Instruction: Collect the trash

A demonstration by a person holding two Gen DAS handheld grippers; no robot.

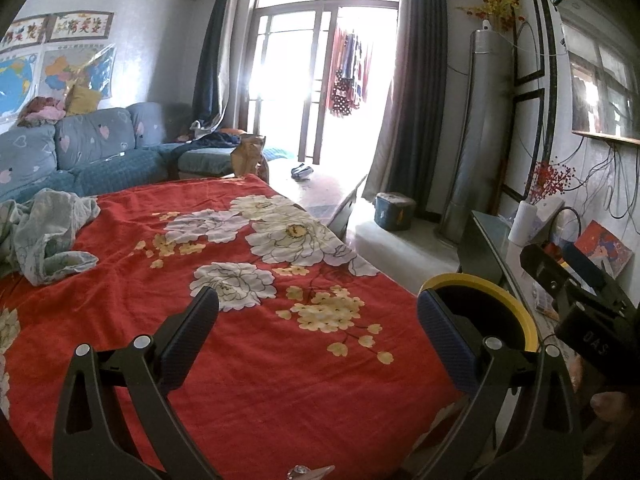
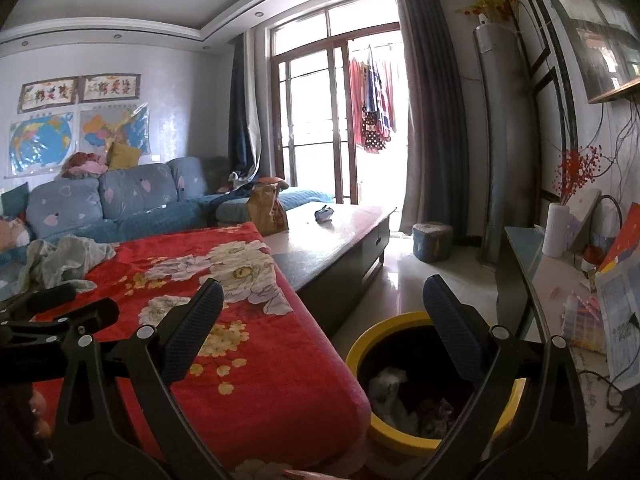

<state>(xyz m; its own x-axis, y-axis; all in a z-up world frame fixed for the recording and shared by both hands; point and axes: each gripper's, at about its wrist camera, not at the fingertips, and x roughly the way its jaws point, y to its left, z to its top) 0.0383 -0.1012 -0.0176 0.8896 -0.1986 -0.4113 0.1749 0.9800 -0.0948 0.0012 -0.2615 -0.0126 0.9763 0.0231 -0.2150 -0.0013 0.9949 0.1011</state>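
Both of your grippers are spread wide and hold nothing. The left gripper [image 1: 318,334] hangs over the red flowered blanket [image 1: 248,360], its fingers parted with only cloth showing between them. The right gripper [image 2: 323,320] is just as wide apart, with one finger over the blanket edge and the other over the mouth of the yellow-rimmed bin [image 2: 362,346].

The bin stands on the floor tight against the blanket's right edge, between the blanket-covered table and the glass-topped side stand [image 2: 520,240]. That spot likely serves you well: anything lifted off the blanket only has to travel a short way sideways before it drops in. The right wrist view shows trash in the bin [image 2: 390,394], a pale crumpled wad with some darker scraps beside it, so part of the job looks done.

What is left to collect is harder to name. A small shiny scrap [image 1: 308,472] lies on the blanket at the very bottom of the left wrist view, close under the left gripper; it may be a wrapper, though it is cut off by the frame edge. A brown paper bag [image 2: 267,210] stands at the far end where the blanket meets the long low table [image 2: 340,236], and a small dark thing [image 2: 324,214] lies on that table. A crumpled grey cloth [image 1: 48,236] sits at the blanket's left side; it looks like laundry, not rubbish.

With both grippers parted and unloaded, you seem to be between pickups, so the nearby scrap is probably the easiest next reach.
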